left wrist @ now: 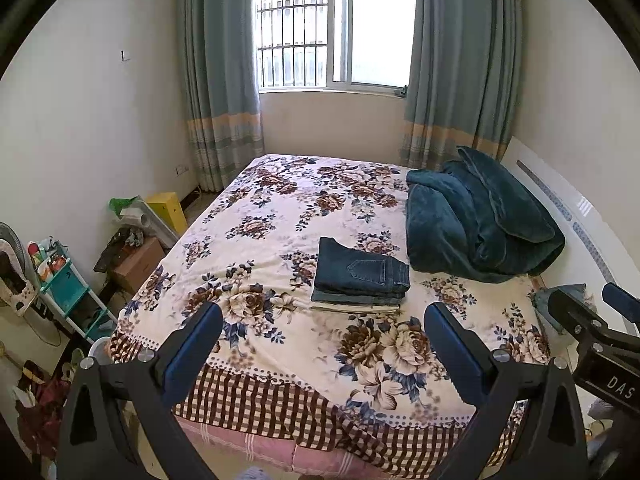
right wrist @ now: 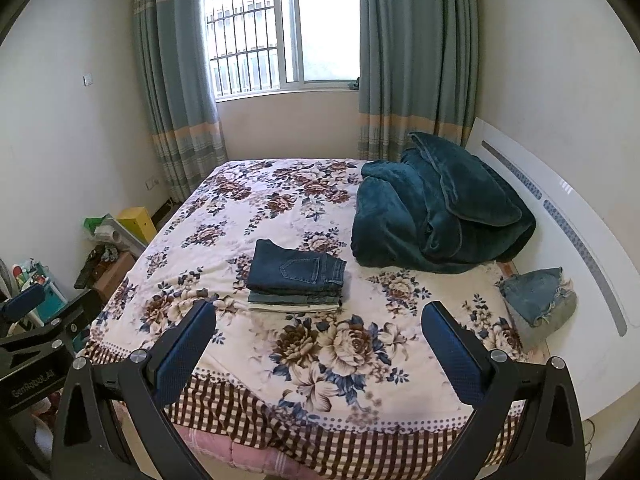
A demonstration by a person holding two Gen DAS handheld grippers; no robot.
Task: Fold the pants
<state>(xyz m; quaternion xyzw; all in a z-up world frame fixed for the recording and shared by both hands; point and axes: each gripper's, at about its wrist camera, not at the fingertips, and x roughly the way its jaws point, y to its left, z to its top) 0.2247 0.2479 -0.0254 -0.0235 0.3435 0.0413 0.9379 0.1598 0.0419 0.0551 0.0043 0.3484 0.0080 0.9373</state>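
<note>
- The left gripper [left wrist: 322, 318] is held above the near end of the bed [left wrist: 280, 208], and its 2 blue-padded fingers [left wrist: 196, 340] are spread wide apart with nothing between them.
- The right gripper [right wrist: 318, 316] is in the same posture: the fingers [right wrist: 448, 340] are far apart and they hold nothing.
- In the left wrist view the right gripper shows at the right edge, and in the right wrist view the left gripper shows at the left edge, so the 2 tools are side by side.
- The folded pants [left wrist: 360, 272] lie on the floral bedspread [left wrist: 248, 240], about in the middle of the bed, and no gripper touches them.
- They are the top of a small stack [right wrist: 296, 286]: dark blue jeans with 1 back pocket facing up, and below them some paler folded pieces.
- In the right wrist view, a second piece of lighter denim [right wrist: 536, 296] with a frayed edge lies unfolded at the right side of the bed, against the white headboard [right wrist: 560, 208] and well apart from the stack.
- A dark teal blanket [right wrist: 440, 208] is bunched at the far right of the bed, just beside the stack.
- Behind the bed there is a window [left wrist: 336, 28] with grey-green curtains [left wrist: 216, 80] on both sides.
- On the floor to the left of the bed I see a yellow box [left wrist: 168, 210], a brown carton [left wrist: 138, 264] and a small turquoise shelf [left wrist: 66, 292].
</note>
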